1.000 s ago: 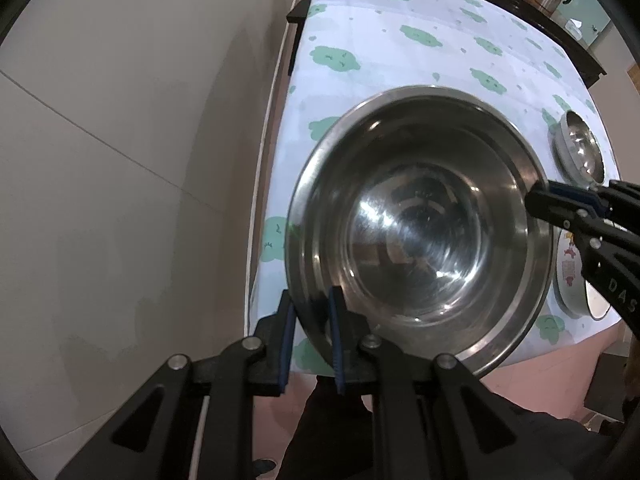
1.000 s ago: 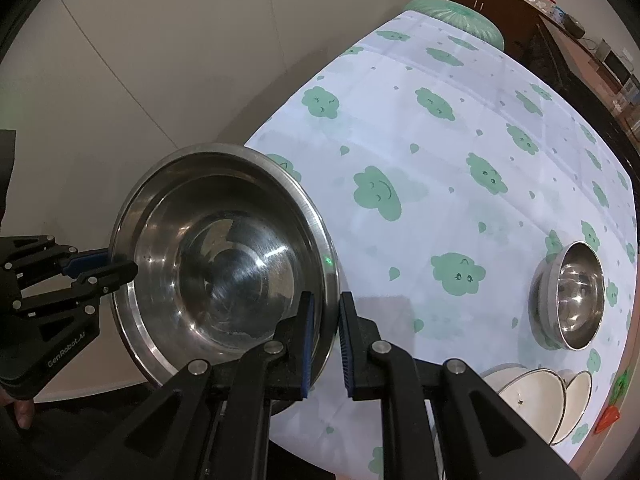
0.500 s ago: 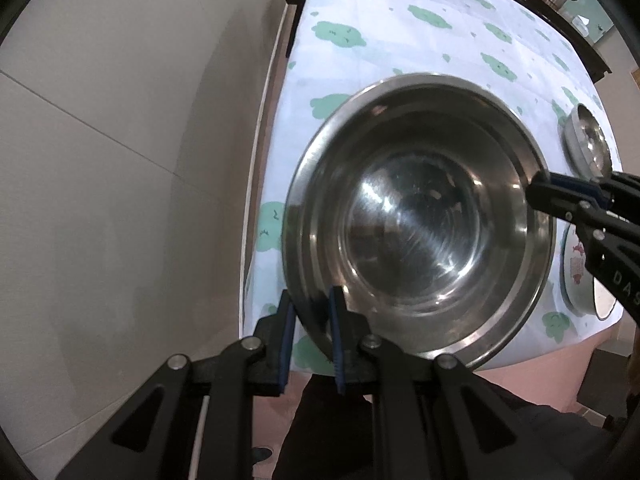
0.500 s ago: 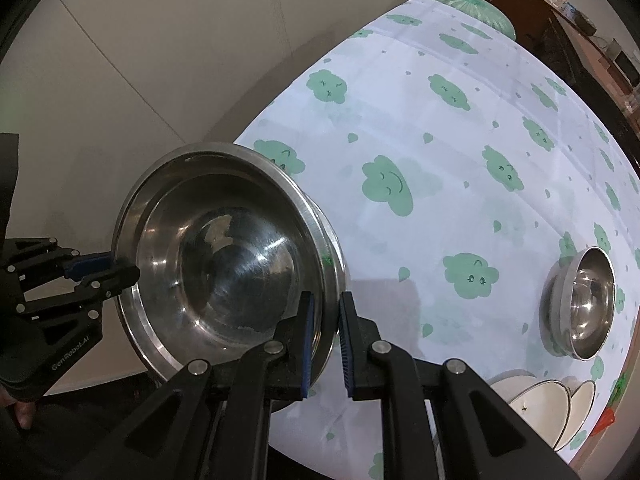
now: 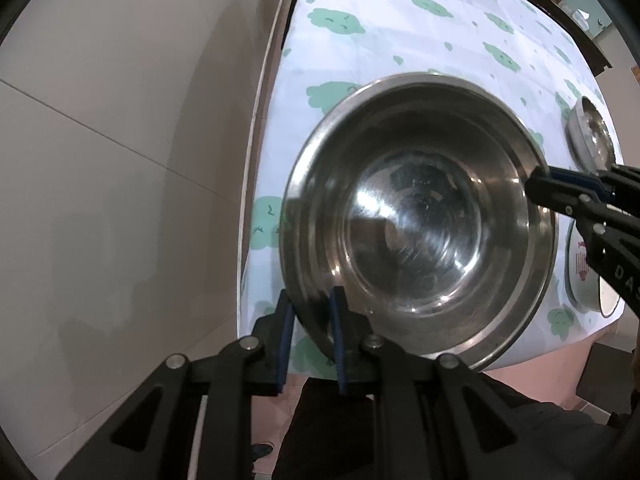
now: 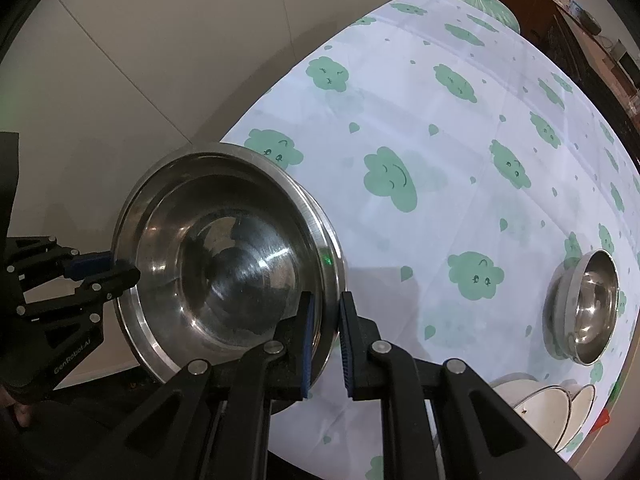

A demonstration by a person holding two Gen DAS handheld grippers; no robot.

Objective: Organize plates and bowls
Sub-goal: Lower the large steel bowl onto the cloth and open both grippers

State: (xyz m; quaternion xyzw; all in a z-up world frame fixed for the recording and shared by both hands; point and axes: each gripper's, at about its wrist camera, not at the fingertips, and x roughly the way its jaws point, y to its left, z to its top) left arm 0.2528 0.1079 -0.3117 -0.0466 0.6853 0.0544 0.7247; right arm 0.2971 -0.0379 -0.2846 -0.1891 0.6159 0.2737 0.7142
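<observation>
Both grippers hold one large steel bowl (image 5: 420, 216) by its rim, above the near left corner of the table. My left gripper (image 5: 310, 336) is shut on the near rim. My right gripper (image 6: 326, 340) is shut on the opposite rim and shows at the right of the left wrist view (image 5: 560, 190). The bowl also shows in the right wrist view (image 6: 224, 264), with the left gripper (image 6: 108, 270) on its far rim. A smaller steel bowl (image 6: 588, 308) rests on the tablecloth. White enamel plates and bowls (image 6: 548, 408) lie near the table's front edge.
The table (image 6: 440, 120) carries a white cloth with green cloud prints. A beige tiled floor (image 5: 100, 160) lies to its left. Dark cabinets (image 6: 568, 28) stand beyond the far end. A white plate with a red print (image 5: 580, 264) lies right of the held bowl.
The held bowl has moved slightly forward over the table corner, with both grippers still clamped on its rim. The small steel bowl and white dishes have stayed put.
</observation>
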